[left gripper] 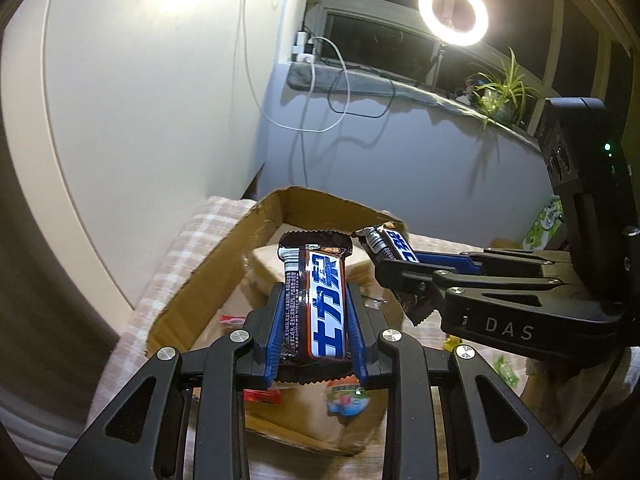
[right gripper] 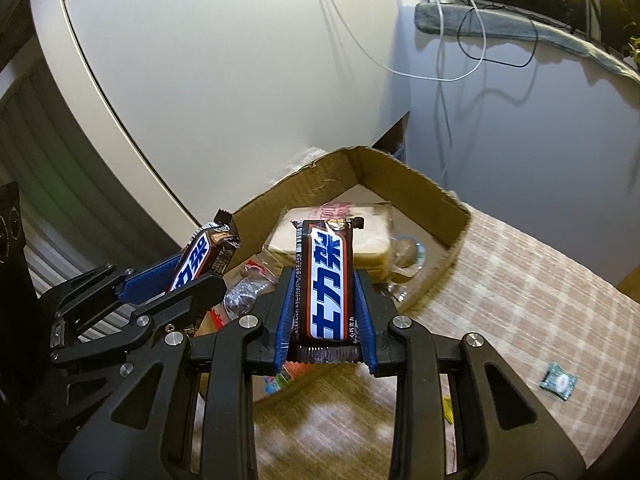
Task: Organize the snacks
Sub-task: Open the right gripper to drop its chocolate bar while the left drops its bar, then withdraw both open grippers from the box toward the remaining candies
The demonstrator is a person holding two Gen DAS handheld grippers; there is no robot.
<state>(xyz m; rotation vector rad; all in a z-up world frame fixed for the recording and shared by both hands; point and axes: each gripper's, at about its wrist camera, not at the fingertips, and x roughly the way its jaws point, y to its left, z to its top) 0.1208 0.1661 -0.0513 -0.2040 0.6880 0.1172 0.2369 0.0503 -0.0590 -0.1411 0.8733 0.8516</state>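
Both tongs are loaded. The left tongs (left gripper: 316, 312) are clamped on a chocolate bar (left gripper: 320, 300) in a brown wrapper with a blue-and-white label, blue pads pressing its long edges, the bar's long axis running straight out along the fingers. The right tongs (right gripper: 326, 312) are clamped on a second chocolate bar (right gripper: 326, 284) of the same kind, held the same way, its crimped end sticking out past the fingertips.

What matters here: the cardboard box (right gripper: 400, 184) lies ahead of and below both tongs, open side up. From the right wrist view it sits dead ahead under the bar; from the left wrist view the box (left gripper: 224, 248) is ahead and under the tips too. Neither hand looks clearly nearer, and the two tongs ride close side by side, the right one just beside the left at its right flank. My read is that each bar goes down nose-first into the box.

Already in there: a pack of sliced bread (right gripper: 352, 240) toward the far wall, and some small wrapped snacks nearer the tongs, blurred. The box rests on a checked beige cloth (right gripper: 520, 280). A small green-and-white candy (right gripper: 558, 380) lies loose on the cloth, off to the right of the right tongs. Behind: pale walls, dangling cables, a ring light (left gripper: 453, 12) and a potted plant (left gripper: 502, 88) on the window sill.
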